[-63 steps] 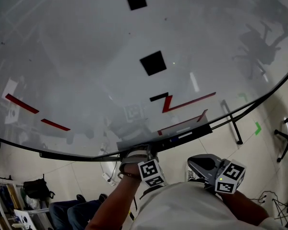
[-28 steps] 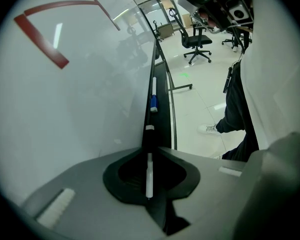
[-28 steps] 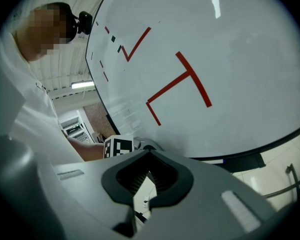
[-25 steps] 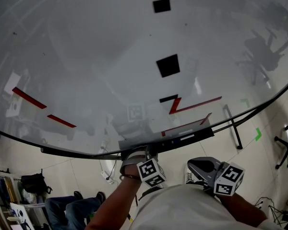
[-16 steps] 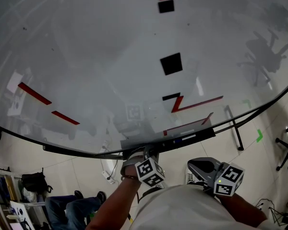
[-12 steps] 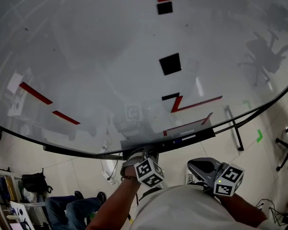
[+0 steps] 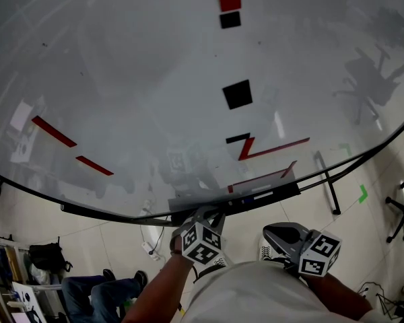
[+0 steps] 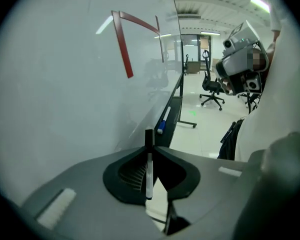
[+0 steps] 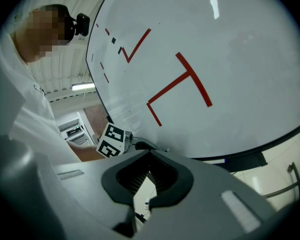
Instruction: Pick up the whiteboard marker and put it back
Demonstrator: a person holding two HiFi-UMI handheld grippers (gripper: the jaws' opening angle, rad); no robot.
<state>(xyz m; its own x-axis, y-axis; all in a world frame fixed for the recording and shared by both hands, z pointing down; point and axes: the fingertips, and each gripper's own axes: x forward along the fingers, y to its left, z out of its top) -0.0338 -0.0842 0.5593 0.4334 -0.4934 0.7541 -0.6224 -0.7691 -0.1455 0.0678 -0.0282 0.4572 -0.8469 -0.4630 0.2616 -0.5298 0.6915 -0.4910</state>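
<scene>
My left gripper (image 8: 149, 151) is shut on the whiteboard marker (image 8: 149, 176), a thin white pen with a black cap (image 8: 148, 136) that sticks out past the jaws. It sits just under the whiteboard (image 7: 155, 79) and close to its dark tray (image 8: 173, 106). In the head view the left gripper (image 7: 207, 215) is right at the tray (image 7: 269, 194); the marker is too small to make out there. My right gripper (image 7: 284, 235) hangs lower right, close to my body. In its own view the right gripper (image 9: 150, 156) is shut with nothing in it.
A second marker with a blue cap (image 8: 163, 120) lies on the tray. The board carries red and black marks (image 7: 237, 94). The stand's foot (image 7: 326, 177) and green floor tape (image 7: 362, 194) are at the right. Office chairs (image 8: 211, 86) stand beyond, and a black bag (image 7: 44, 256) is at lower left.
My left gripper has turned and shifted a little to the right by the tray, with its marker cube tilted. The right gripper has stayed where it was.
</scene>
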